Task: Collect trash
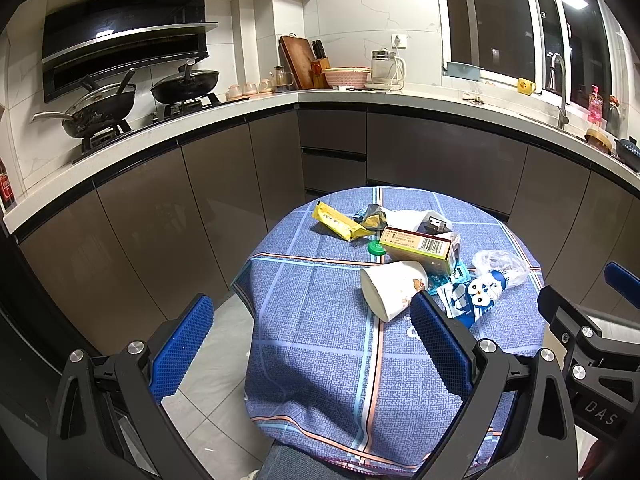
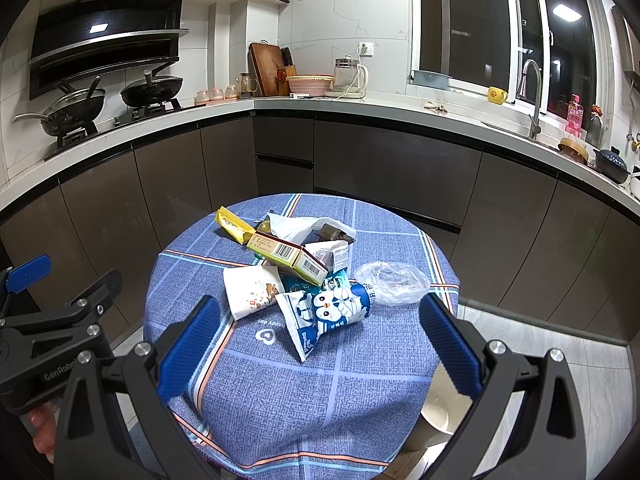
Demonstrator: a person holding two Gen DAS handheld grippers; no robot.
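Observation:
A pile of trash lies on a round table with a blue checked cloth (image 1: 320,360) (image 2: 280,380). It holds a tipped white paper cup (image 1: 394,286) (image 2: 252,292), a penguin-print wrapper (image 1: 476,294) (image 2: 328,312), a yellow-green carton (image 1: 420,246) (image 2: 286,256), a yellow snack wrapper (image 1: 338,222) (image 2: 234,226), a green cap (image 1: 377,247) and a clear plastic bag (image 1: 500,266) (image 2: 394,282). My left gripper (image 1: 308,346) is open and empty above the table's near left. My right gripper (image 2: 320,350) is open and empty in front of the pile.
A cream bin (image 2: 440,412) stands on the floor at the table's lower right. Dark cabinets and a white L-shaped counter (image 1: 360,98) run behind, with two woks (image 1: 100,108) on a stove and a sink tap (image 2: 534,92). Light floor tiles (image 1: 216,360) lie left of the table.

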